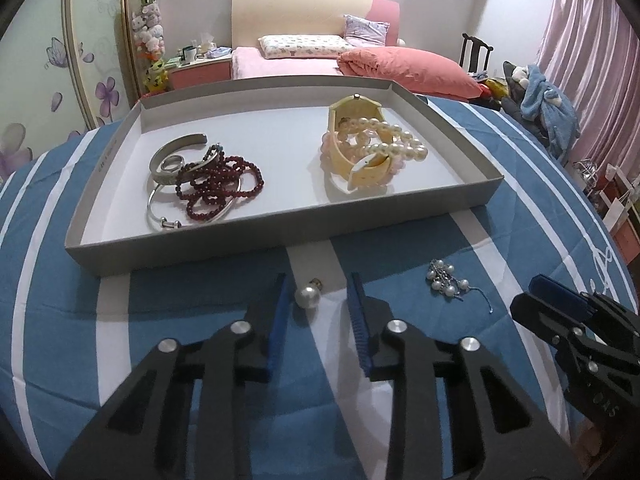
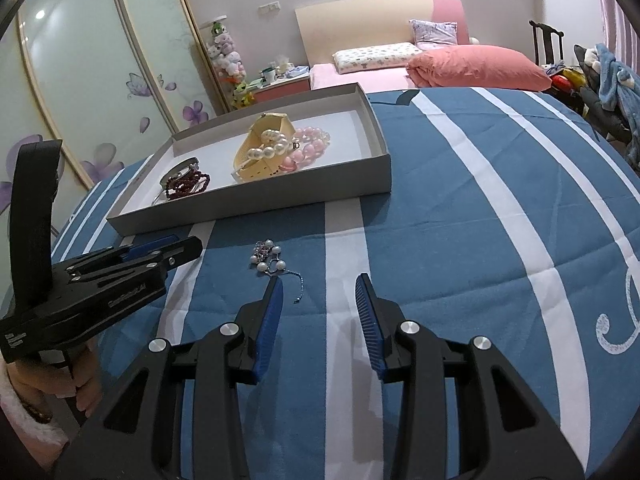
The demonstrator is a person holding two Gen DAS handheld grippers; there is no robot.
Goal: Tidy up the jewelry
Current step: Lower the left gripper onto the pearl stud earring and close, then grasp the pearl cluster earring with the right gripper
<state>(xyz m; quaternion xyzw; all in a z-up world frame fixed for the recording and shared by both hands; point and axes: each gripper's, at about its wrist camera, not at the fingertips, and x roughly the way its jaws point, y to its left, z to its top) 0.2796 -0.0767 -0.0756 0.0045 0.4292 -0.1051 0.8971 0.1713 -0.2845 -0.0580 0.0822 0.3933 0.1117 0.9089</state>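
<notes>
My left gripper (image 1: 318, 286): ribbed blue pads apart, round glossy pearl earring (image 1: 307, 297) lying loose between them, untouched. Right gripper (image 2: 320, 286): pads apart, empty, left pad tip just beside the pearl-cluster chain piece (image 2: 267, 258) on the quilted blue-striped cloth (image 2: 440, 240). Beyond: shallow grey cardboard tray (image 1: 280, 245) with metal bangles (image 1: 178, 152), dark red beads (image 1: 220, 186), cream strap watch (image 1: 360, 160), pearl strands (image 1: 396, 140).

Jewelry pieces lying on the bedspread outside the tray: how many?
2: a single pearl earring between the left gripper's fingers, and a pearl cluster piece to its right. Both lie before the tray.
</notes>
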